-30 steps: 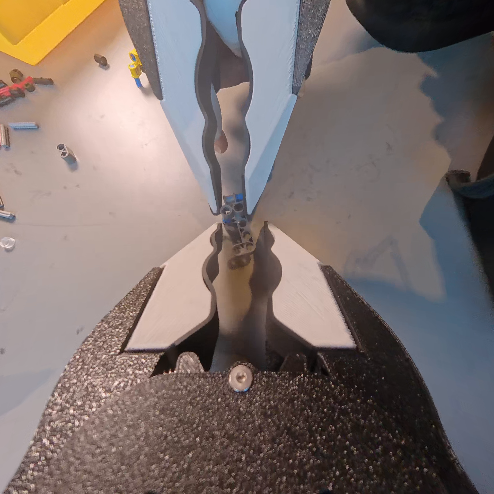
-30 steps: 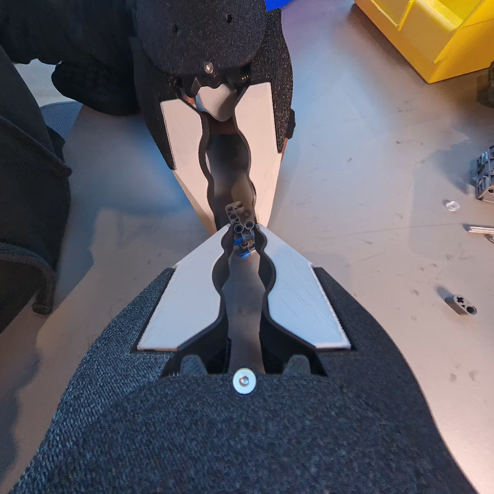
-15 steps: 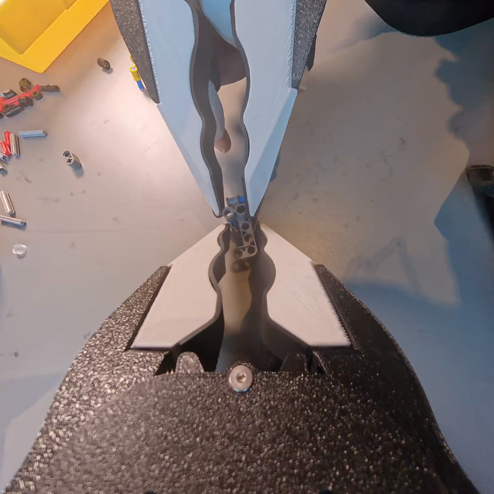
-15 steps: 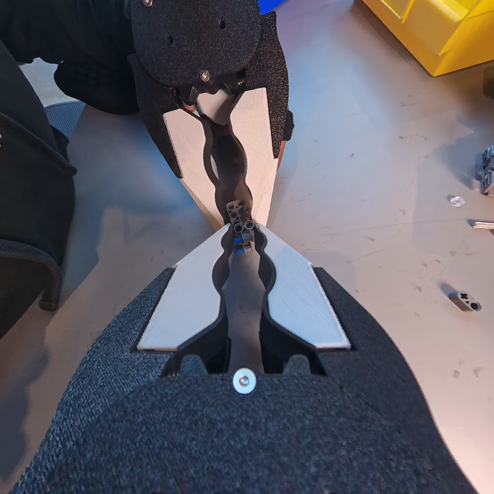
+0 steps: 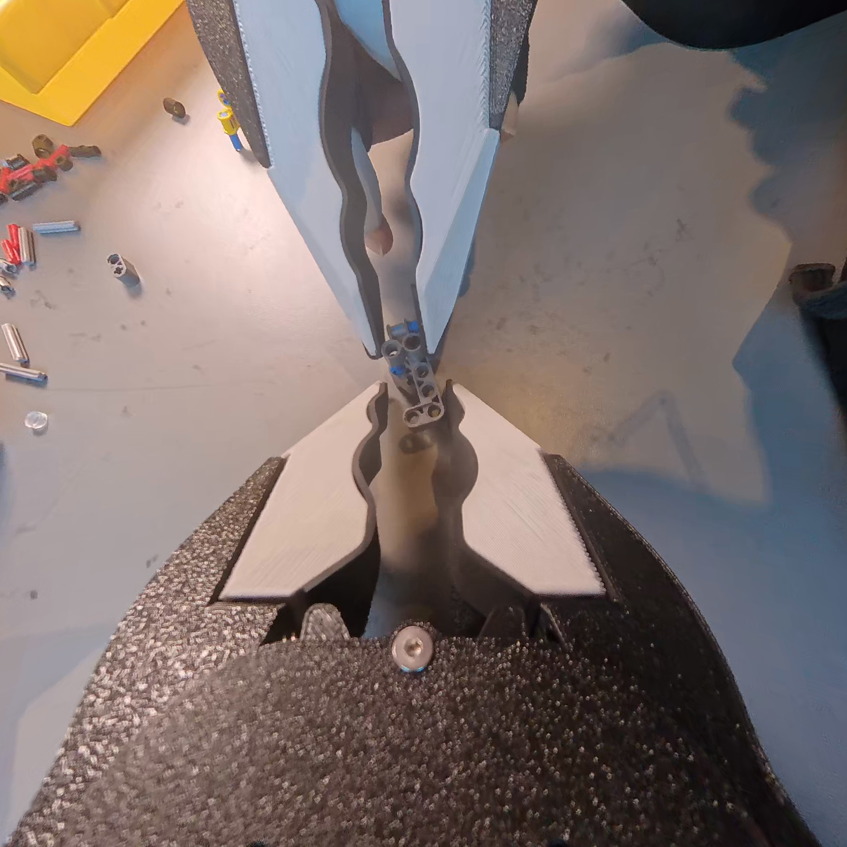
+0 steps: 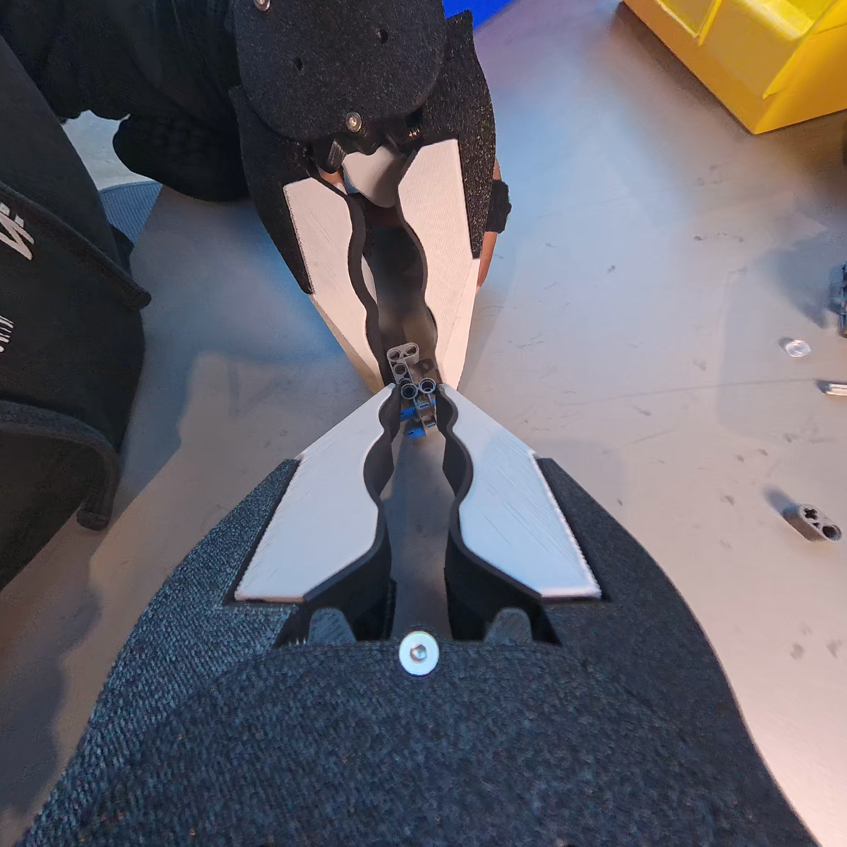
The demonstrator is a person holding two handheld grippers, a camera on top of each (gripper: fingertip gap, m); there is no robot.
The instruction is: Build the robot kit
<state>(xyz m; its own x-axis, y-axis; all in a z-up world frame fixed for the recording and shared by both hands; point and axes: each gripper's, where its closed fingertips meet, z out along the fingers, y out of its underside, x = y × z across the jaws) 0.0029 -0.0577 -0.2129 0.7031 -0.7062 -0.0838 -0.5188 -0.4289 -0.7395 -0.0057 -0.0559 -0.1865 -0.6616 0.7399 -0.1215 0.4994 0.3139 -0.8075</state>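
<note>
My two grippers meet tip to tip just above the grey table (image 5: 596, 321). My right gripper (image 6: 416, 390) is shut on a small dark grey connector with blue pins (image 6: 415, 403); it also shows in the left wrist view (image 5: 403, 341), with the right gripper (image 5: 401, 353) coming from the top. A light grey holed beam (image 5: 424, 398) sticks out of that connector and reaches between the fingertips of my left gripper (image 5: 416, 385). The left jaws stand slightly apart, with a gap on the beam's left side. The beam also shows in the right wrist view (image 6: 403, 360).
A yellow bin (image 5: 46, 55) stands at the far left, also in the right wrist view (image 6: 756, 59). Loose red pieces (image 5: 32, 169), a grey connector (image 5: 123, 269), metal axles (image 5: 18, 371) and a clear stud (image 5: 35, 420) lie left. A person's black sleeve (image 6: 46, 321) is close. Left and right tips are no more than a few centimetres apart.
The left jaws narrowed around the beam half a second ago and now stand slightly wider. The grippers stay tip to tip; the right keeps its hold.
</note>
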